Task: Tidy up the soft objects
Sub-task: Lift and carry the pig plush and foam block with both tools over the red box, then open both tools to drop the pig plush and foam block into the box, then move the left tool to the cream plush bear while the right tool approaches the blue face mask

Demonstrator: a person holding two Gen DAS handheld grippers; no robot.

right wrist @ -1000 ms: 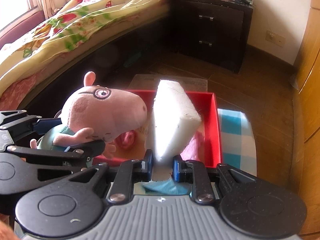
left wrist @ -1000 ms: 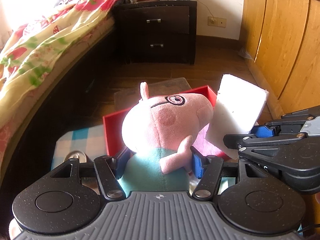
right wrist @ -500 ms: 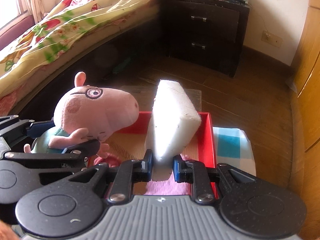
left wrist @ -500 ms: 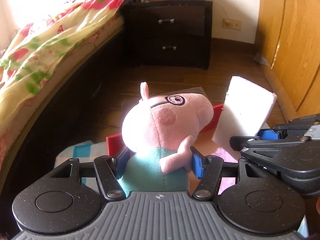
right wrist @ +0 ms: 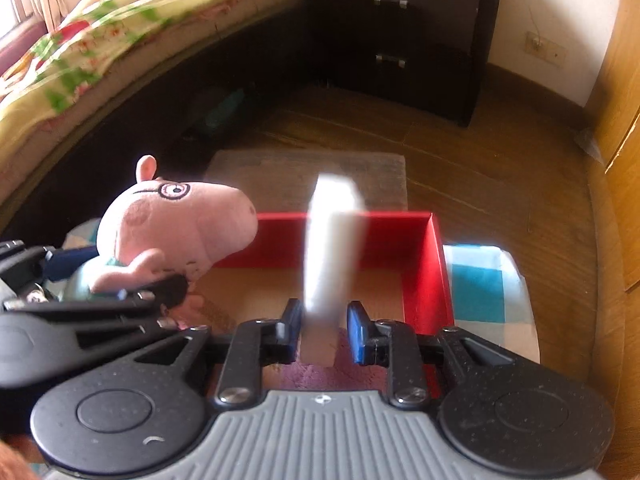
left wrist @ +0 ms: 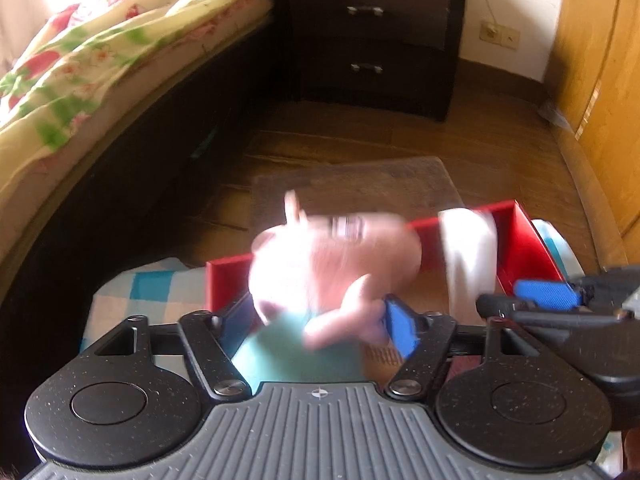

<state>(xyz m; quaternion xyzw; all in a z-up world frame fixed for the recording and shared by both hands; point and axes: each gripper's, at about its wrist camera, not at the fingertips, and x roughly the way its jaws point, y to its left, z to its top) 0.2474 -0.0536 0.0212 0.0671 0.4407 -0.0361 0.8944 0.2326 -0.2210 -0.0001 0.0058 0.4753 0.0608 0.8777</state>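
Left gripper (left wrist: 316,320) jaws opening around pig plush (left wrist: 332,264); right gripper (right wrist: 323,330) jaws opening beside white foam block (right wrist: 332,248). Both look light and squashy; best gripped mid-body.

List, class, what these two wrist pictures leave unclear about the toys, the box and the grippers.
- Pig plush, left wrist view: motion blur smears its face.
- White foam block, right wrist view: blurred; whether the opening right gripper pads touch it is unclear.
- Red box floor: mostly hidden by both grippers.
- Left gripper, opening: its left finger is hidden behind the plush.
- Pink item in the box: too covered to identify.
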